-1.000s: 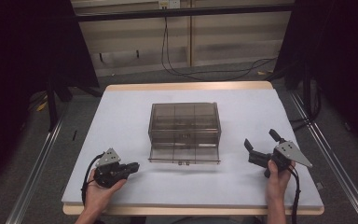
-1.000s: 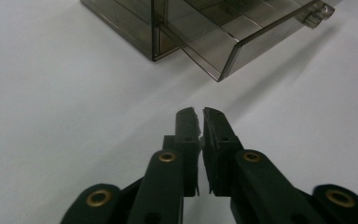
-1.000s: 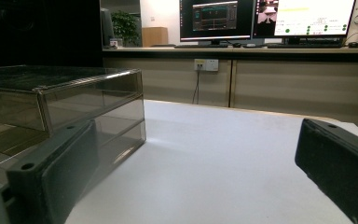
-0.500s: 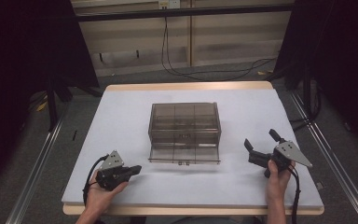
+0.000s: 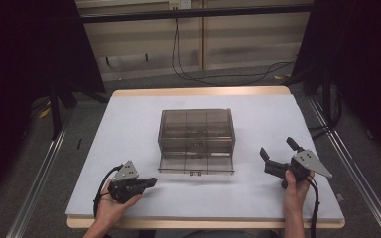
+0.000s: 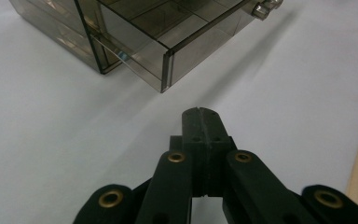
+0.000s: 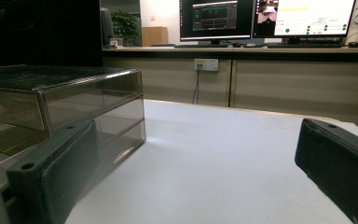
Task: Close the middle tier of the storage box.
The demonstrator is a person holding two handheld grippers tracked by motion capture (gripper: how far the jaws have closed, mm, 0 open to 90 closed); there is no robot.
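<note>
1. Smoky plastic drawer box (image 5: pixel 196 136) sits mid-table (image 5: pixel 129 129), its bottom drawer (image 5: pixel 196 165) pulled out toward the person.
2. Left gripper (image 5: pixel 149 182) is clenched on nothing, near the drawer's left corner; right gripper (image 5: pixel 277 153) is spread wide, empty.
3. Judged step: approach. Next likely needs the knob (image 5: pixel 195 173) reached squarely.
4. Box's long axis runs left-right; the drawer slides across it.

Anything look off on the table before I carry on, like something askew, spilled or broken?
Nothing spilled or broken. The one thing not flush is the drawer box: its bottom drawer stands pulled out toward the person. The left gripper is shut and empty, the right gripper open, both apart from the box.
</note>
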